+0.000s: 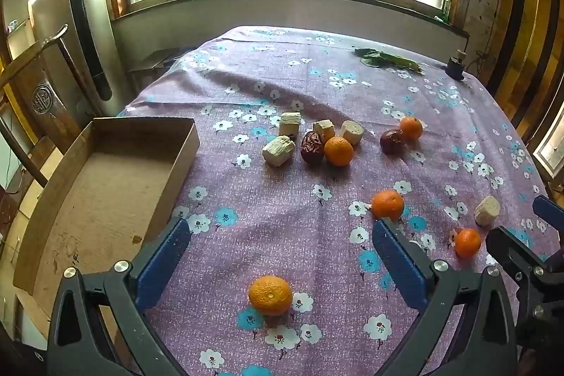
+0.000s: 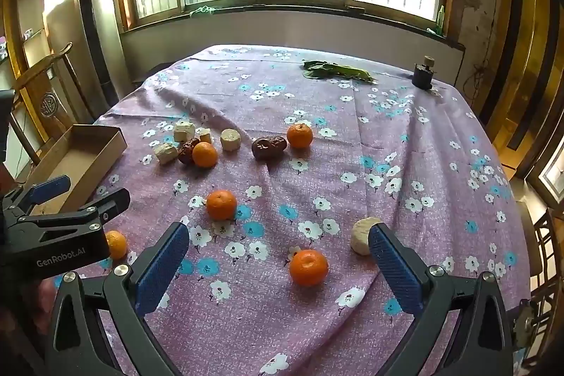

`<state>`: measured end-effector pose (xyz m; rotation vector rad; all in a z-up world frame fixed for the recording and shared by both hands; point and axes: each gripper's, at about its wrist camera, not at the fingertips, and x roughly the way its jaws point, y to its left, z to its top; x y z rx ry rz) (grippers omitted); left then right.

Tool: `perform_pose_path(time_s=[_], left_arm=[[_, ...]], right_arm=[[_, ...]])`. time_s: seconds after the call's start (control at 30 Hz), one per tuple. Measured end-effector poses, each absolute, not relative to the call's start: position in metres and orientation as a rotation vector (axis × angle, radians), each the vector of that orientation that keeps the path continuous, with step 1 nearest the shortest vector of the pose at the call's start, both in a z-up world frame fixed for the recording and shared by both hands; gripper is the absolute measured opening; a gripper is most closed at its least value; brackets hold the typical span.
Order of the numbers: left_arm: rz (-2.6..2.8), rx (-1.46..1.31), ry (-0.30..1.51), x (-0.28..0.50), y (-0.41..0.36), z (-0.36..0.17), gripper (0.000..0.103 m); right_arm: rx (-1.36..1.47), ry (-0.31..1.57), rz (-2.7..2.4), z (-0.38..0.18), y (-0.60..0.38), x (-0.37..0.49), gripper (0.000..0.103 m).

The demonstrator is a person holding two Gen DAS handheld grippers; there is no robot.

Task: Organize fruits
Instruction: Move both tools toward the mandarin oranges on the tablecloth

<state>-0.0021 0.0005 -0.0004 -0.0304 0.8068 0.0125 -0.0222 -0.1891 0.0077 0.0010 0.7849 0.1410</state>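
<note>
Several tangerines lie on the purple flowered tablecloth (image 1: 282,235). My left gripper (image 1: 282,228) is open and empty above the cloth; one tangerine (image 1: 270,295) lies between its fingers, close to the camera. An empty cardboard box (image 1: 105,185) stands just left of it. My right gripper (image 2: 278,235) is open and empty; a tangerine (image 2: 308,267) lies between its fingers and a pale sugarcane chunk (image 2: 363,235) sits by its right finger. Further back lie more tangerines (image 2: 221,204), two red dates (image 2: 268,147) and several pale chunks (image 1: 278,150).
Green leaves (image 2: 335,70) and a small dark jar (image 2: 423,73) sit at the table's far side. A wooden chair (image 1: 31,83) stands to the left beyond the box (image 2: 77,161). The left gripper's body (image 2: 60,228) shows at the left of the right wrist view.
</note>
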Motion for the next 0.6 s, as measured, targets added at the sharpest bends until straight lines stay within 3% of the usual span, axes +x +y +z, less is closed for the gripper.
perform_pose_path(time_s=[0.47, 0.6], left_arm=[[0.083, -0.034, 0.851, -0.002, 0.008, -0.006, 0.103], [0.107, 0.039, 0.784, -0.009, 0.002, 0.001, 0.103]], right_arm=[[0.010, 0.780, 0.191, 0.003, -0.183, -0.023, 0.103], [0.028, 0.790, 0.217, 0.000, -0.180, -0.024, 0.103]])
